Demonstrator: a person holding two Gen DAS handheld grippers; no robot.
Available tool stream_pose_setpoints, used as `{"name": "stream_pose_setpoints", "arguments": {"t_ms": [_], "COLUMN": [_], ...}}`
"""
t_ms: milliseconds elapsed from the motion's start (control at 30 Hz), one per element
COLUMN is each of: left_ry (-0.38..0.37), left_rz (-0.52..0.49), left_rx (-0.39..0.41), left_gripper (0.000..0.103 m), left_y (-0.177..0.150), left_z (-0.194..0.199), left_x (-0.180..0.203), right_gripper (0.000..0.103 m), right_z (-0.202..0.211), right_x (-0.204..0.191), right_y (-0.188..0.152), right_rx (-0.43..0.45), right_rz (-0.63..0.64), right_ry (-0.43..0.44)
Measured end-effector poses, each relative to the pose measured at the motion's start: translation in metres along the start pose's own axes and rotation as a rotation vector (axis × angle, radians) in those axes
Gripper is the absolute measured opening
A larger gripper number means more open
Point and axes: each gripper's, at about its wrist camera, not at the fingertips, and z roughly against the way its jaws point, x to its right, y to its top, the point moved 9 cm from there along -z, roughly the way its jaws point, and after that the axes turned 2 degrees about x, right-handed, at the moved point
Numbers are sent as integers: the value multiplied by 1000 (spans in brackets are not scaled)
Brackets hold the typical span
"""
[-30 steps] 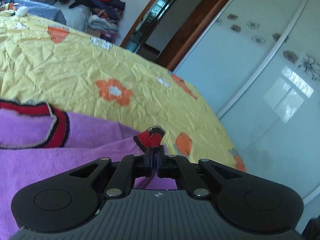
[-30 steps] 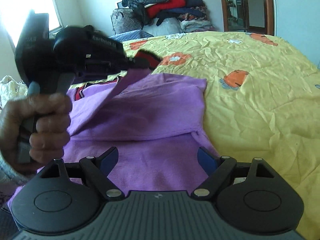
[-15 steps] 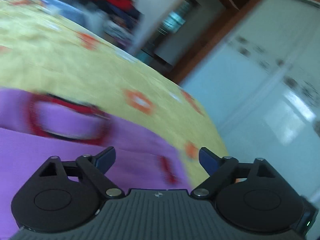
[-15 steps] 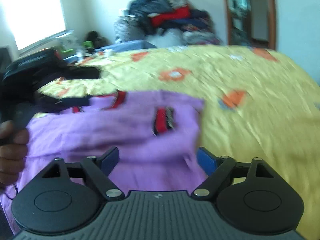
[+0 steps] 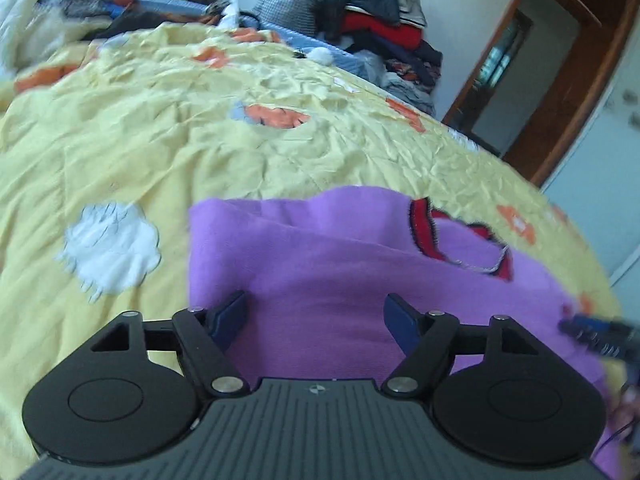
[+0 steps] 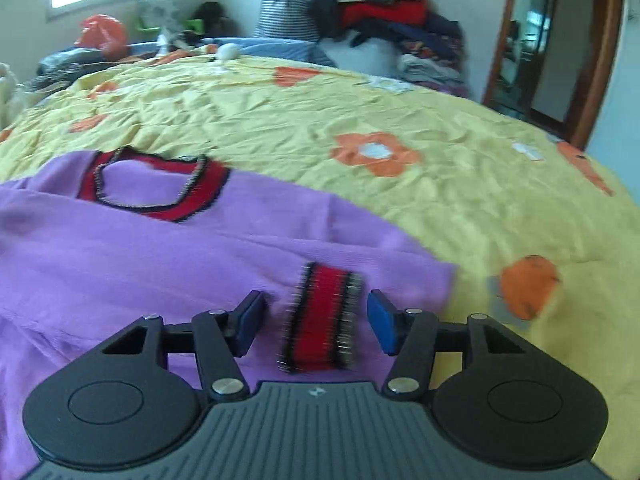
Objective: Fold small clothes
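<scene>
The left gripper (image 5: 314,316) has its jaws spread over plain purple knit near the sweater's left edge, pinching nothing, and they are closing. The right gripper (image 6: 316,322) has its jaws apart on either side of the red striped cuff (image 6: 320,320), which lies between the pads without being pressed; these jaws are opening slightly.

The purple sweater (image 6: 160,264) lies flat on the bed, on a yellow flowered bedspread (image 6: 400,120), with its red-and-black collar (image 6: 160,184) toward the far side. In the right wrist view one sleeve appears folded across the body, its cuff resting near the sweater's right edge. In the left wrist view a soft ridge runs across the cloth below the collar (image 5: 460,240), so one side looks already turned in.

By my reading the sleeve fold is done or nearly so. What seems left is tidying the other side and folding the body in half. A heap of other clothes (image 6: 380,12) sits beyond the bed.
</scene>
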Motion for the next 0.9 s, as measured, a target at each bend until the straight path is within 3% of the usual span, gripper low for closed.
{"name": "stream_pose_setpoints", "arguments": {"t_ms": [100,167,200,267,333,367,433,533,600,667,733,833,900], "left_ry": [-105,-145,-121,-65,-44,-45,-80,-151,-116,-111,-94,-64,-61], "left_rz": [-38,-81,-104,-134,-142,-128,-97,-64,-70,-134,-187,-207,-164], "left_rx": [18,-16,-49,-81,-65,-64,-45,-113,-143,-132,-152,-203,-172], "left_gripper": [89,90,90,85,84,86,99,100,100,101,101,101,101], "left_y": [-13,-32,-42,-59,-61,-61,-66,-96,-120,-135,-146,-162,-166], "left_z": [28,32,28,17,25,35,61,83,90,105,118,130,140], "left_x": [28,46,49,41,36,34,32,29,23,27,32,24,10], "right_gripper": [56,56,56,57,58,59,59,59,59,59,61,64,64], "right_z": [28,34,32,21,30,42,67,100,118,145,168,194,203], "right_x": [-20,-39,-46,-44,-29,-22,-13,-11,-13,-12,-5,12,23], "right_y": [-6,-13,-18,-29,-30,-32,-43,-77,-109,-134,-156,-169,-165], "right_rx": [37,43,35,-11,-27,-19,-9,-36,-85,-67,-138,-172,-150], "right_rz": [19,73,105,155,85,68,76,72,129,190,208,262,201], "right_ry": [91,125,132,59,72,75,75,153,161,149,170,85,60]}}
